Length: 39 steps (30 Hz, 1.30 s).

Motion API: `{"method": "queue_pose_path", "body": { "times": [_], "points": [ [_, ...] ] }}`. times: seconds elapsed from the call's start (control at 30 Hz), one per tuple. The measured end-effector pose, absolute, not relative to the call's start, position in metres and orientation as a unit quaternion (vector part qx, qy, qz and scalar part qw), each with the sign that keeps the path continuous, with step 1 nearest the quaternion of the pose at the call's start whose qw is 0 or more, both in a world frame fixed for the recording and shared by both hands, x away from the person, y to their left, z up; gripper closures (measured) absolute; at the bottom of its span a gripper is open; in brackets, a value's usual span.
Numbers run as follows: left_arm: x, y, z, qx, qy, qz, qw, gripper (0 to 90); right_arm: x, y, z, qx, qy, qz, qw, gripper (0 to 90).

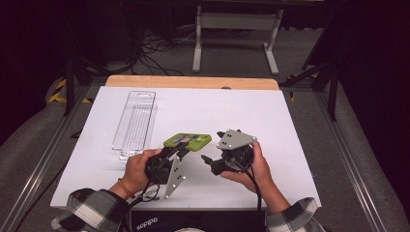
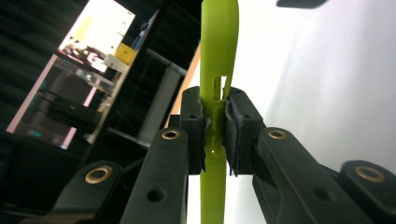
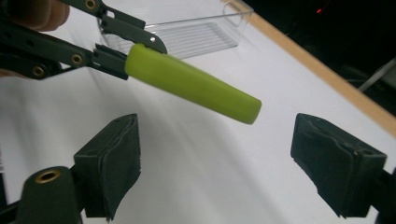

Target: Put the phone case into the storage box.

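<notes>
A lime-green flat object [image 1: 187,141] with a coloured label on top hangs just above the white table [image 1: 270,116]. My left gripper [image 1: 178,150] is shut on its near end. In the left gripper view the green object [image 2: 218,51] stands edge-on, pinched between the two pads of the left gripper [image 2: 215,133]. My right gripper [image 1: 212,147] sits just right of it, open and holding nothing. In the right gripper view the green object [image 3: 191,88] crosses ahead of the wide-apart pads of the right gripper [image 3: 224,163], and the left gripper's fingers [image 3: 112,53] clamp its left end.
A clear, empty plastic tray [image 1: 134,123] lies lengthwise at the left of the table; the tray [image 3: 187,32] is also behind the green object. A wooden strip [image 1: 193,82] runs along the table's far edge. Metal rails flank both sides.
</notes>
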<state>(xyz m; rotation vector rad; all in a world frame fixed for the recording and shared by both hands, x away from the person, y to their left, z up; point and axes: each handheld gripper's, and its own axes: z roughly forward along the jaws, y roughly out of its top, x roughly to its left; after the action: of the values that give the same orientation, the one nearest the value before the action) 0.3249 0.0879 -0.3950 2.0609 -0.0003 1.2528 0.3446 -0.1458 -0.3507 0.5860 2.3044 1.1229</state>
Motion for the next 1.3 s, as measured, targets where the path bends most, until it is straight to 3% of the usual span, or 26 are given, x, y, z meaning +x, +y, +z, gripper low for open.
{"method": "queue_pose_path", "body": {
  "times": [0.4, 1.3],
  "points": [
    [0.341, 0.108, -0.384, 0.804, 0.068, 0.402, 0.434, 79.3, 0.340, -0.154, -0.363, 0.208, 0.824, 0.438, 0.293, 17.0],
    [0.364, 0.153, -0.372, 0.776, 0.149, 0.339, 0.511, 79.1, 0.323, -0.185, -0.398, 0.212, 0.802, 0.449, 0.332, 10.5]
  ]
}}
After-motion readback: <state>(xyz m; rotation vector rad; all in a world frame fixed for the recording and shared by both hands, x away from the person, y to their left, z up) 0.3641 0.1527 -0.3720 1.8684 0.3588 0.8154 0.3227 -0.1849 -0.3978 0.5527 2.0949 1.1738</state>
